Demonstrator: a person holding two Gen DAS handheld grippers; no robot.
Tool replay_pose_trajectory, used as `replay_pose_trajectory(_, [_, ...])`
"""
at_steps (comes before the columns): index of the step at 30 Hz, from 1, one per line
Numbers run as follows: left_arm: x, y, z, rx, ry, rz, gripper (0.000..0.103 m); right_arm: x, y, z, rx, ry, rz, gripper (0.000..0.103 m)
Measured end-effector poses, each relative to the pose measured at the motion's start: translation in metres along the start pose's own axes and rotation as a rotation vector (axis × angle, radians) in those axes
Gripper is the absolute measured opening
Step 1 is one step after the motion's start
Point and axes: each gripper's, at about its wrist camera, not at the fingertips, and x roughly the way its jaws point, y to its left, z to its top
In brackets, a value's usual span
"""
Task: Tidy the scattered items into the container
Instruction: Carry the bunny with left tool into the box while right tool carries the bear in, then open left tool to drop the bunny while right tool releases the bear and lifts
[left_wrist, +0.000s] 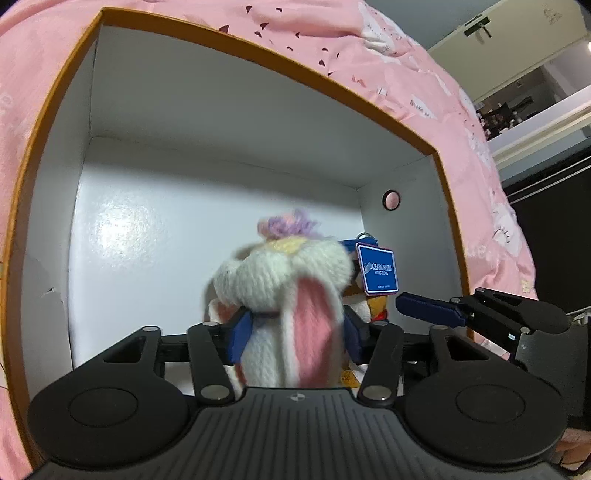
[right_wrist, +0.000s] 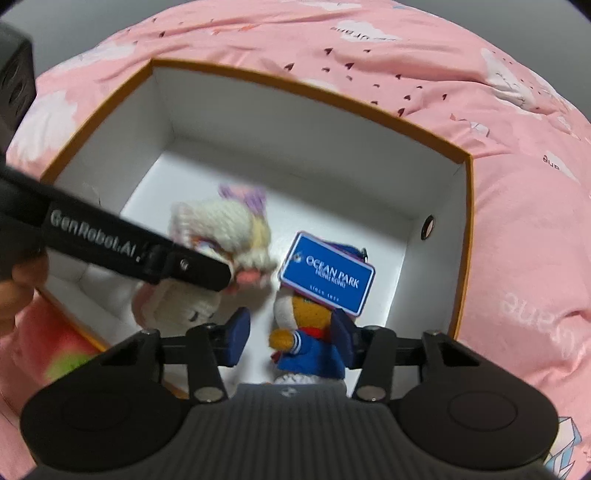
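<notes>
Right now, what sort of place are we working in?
Likely a bedroom: the box sits on a pink printed duvet, soft toys lie inside it, and what seems a wardrobe shows behind.

Pink bedcover (right_wrist: 517, 184) spreads under and around everything you see, printed with small dark hearts, white clouds and lettering. Near left, a blurred red and green patch (right_wrist: 62, 354) lies on it. Far right in your left view: a pale cabinet (left_wrist: 517, 33) and a dark shelf of small items (left_wrist: 498, 114).
</notes>
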Motion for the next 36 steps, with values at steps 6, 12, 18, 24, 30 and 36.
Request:
replay_pose_trajectory(6, [-0.01, -0.002, 0.005, -0.007, -0.026, 0.012, 0.042, -0.013, 0.0, 0.003, 0.054, -0.006, 0.148, 0.052])
replay_pose_trajectory(12, [-0.031, -0.005, -0.003, 0.036, -0.053, 0.071, 0.042, -0.009, 0.008, 0.006, 0.066, -0.019, 0.171, 0.052])
replay_pose_trajectory(18, [-0.052, -0.003, -0.015, 0.076, -0.072, 0.113, 0.042, -0.009, 0.019, 0.018, -0.068, -0.027, 0.144, 0.05])
replay_pose_trajectory(24, [-0.061, -0.01, -0.02, 0.112, -0.117, 0.143, 0.042, -0.008, 0.039, 0.027, -0.162, 0.013, 0.191, 0.034])
replay_pose_trajectory(30, [-0.073, -0.007, -0.021, 0.097, -0.16, 0.125, 0.042, -0.006, 0.041, 0.024, -0.141, -0.016, 0.163, 0.005])
replay_pose_trajectory(36, [-0.087, -0.004, -0.02, 0.087, -0.217, 0.114, 0.042, -0.031, 0.036, 0.033, -0.063, -0.104, 0.2, 0.004])
